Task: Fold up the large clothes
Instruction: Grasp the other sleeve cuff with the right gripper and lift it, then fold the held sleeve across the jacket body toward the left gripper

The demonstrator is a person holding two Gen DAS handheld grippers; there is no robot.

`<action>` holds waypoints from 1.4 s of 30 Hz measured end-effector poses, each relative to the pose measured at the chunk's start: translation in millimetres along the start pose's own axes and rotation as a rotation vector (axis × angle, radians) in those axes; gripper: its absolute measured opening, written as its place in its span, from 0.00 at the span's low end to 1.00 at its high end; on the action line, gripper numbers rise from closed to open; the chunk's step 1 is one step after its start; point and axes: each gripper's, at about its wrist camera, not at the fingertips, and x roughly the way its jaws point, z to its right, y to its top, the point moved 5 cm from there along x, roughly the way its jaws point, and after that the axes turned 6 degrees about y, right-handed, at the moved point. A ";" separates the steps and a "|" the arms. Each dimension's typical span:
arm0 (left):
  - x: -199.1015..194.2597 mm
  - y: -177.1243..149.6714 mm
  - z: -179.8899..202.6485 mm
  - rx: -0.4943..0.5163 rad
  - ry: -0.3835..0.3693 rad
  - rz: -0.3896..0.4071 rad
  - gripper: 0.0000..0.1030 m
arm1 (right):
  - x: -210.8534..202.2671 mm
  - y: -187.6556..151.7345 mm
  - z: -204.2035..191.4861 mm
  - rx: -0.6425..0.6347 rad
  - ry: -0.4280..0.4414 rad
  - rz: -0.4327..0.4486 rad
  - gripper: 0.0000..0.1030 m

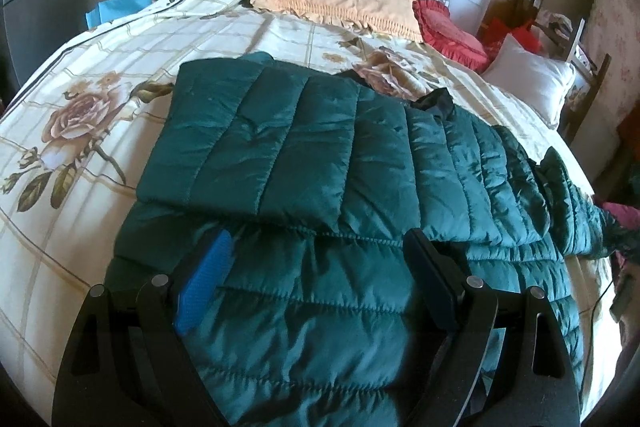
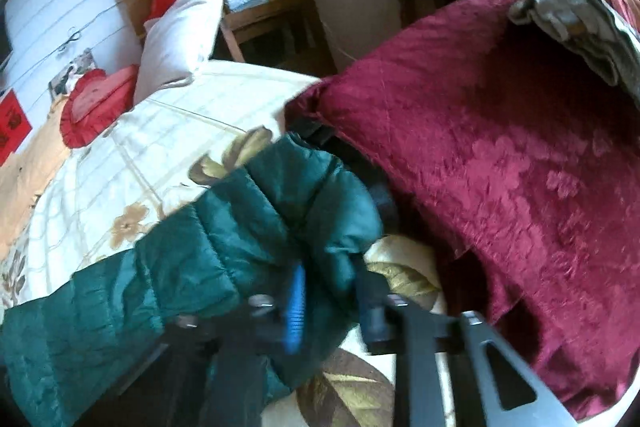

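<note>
Both wrist views look closely down on the jacket (image 1: 320, 155).

Dark green quilted puffer jacket (image 1: 320, 155) spread on a cream floral bedspread (image 1: 80, 99), one panel folded across its top; left gripper (image 1: 316, 267) open, poised above the jacket's near portion.

1. The left black two-finger gripper (image 1: 316, 275) is showing flat matte linkage arms with elongated cut-out slots.
2. Round silver pivot pins are sitting at its joints.
3. A ribbed blue rubber pad is lining one finger (image 1: 206, 285).
4. The right black two-finger gripper (image 2: 332, 303), blurred, is showing the same blue pad, silver pins and slotted arms.
</note>
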 end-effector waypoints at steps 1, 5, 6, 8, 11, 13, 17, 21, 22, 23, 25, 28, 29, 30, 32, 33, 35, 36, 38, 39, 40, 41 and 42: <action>-1.8 1.3 -0.9 0.001 0.003 0.005 0.85 | -5.4 2.6 -2.8 0.001 0.023 0.010 0.12; -14.5 7.9 -8.0 0.004 0.011 0.036 0.85 | -58.8 18.3 -27.8 -0.056 0.158 0.092 0.11; -16.7 9.0 -10.1 0.005 0.013 0.040 0.85 | -71.5 21.0 -36.1 -0.077 0.187 0.107 0.11; -22.1 11.7 -16.2 0.000 0.015 0.053 0.85 | -103.6 25.3 -59.2 -0.130 0.266 0.138 0.11; -27.1 13.9 -25.3 -0.017 0.016 0.059 0.85 | -141.8 26.5 -93.3 -0.199 0.353 0.172 0.11; -31.3 14.7 -32.4 -0.036 0.008 0.059 0.85 | -158.9 23.8 -114.1 -0.229 0.409 0.176 0.11; -38.9 16.6 -41.5 -0.039 0.020 0.075 0.85 | -186.8 7.0 -169.6 -0.317 0.517 0.160 0.10; -42.8 16.8 -49.9 -0.040 0.030 0.073 0.85 | -202.3 -22.3 -227.3 -0.425 0.593 0.128 0.10; -44.0 16.3 -52.7 -0.043 0.032 0.074 0.85 | -203.3 -28.4 -236.6 -0.439 0.606 0.120 0.10; -45.2 15.8 -56.4 -0.046 0.035 0.076 0.85 | -205.4 -37.7 -252.2 -0.462 0.624 0.107 0.10; -46.1 14.7 -63.6 -0.049 0.043 0.080 0.85 | -206.4 -52.2 -270.4 -0.485 0.654 0.079 0.10; -45.3 13.3 -76.1 -0.061 0.061 0.077 0.85 | -201.6 -79.3 -302.8 -0.528 0.699 0.021 0.10; -44.2 12.7 -81.3 -0.070 0.066 0.073 0.85 | -201.4 -86.8 -308.3 -0.539 0.705 0.010 0.10; -43.3 12.2 -86.4 -0.080 0.071 0.068 0.85 | -199.8 -98.0 -320.1 -0.553 0.719 -0.011 0.10; -42.3 10.5 -96.5 -0.100 0.077 0.062 0.85 | -195.0 -115.2 -337.4 -0.565 0.748 -0.051 0.10; -41.7 9.5 -101.6 -0.109 0.080 0.059 0.85 | -194.3 -124.6 -345.9 -0.566 0.763 -0.071 0.10; -41.5 6.7 -109.7 -0.122 0.085 0.053 0.85 | -190.6 -139.9 -362.3 -0.570 0.792 -0.110 0.10; -41.3 5.1 -112.2 -0.126 0.086 0.050 0.85 | -190.0 -147.6 -369.5 -0.572 0.807 -0.127 0.10; -40.9 1.1 -118.2 -0.129 0.090 0.046 0.85 | -187.0 -166.9 -390.4 -0.580 0.841 -0.176 0.10; -40.9 -0.9 -120.5 -0.130 0.093 0.045 0.85 | -185.7 -178.2 -402.0 -0.591 0.858 -0.204 0.10; -40.4 -2.2 -122.9 -0.132 0.095 0.043 0.85 | -186.2 -185.4 -409.8 -0.599 0.869 -0.221 0.10; -39.6 -3.9 -126.0 -0.137 0.095 0.040 0.85 | -186.2 -198.5 -422.9 -0.613 0.886 -0.246 0.10; -38.4 -4.2 -128.5 -0.143 0.095 0.037 0.85 | -187.3 -206.7 -432.7 -0.622 0.897 -0.261 0.10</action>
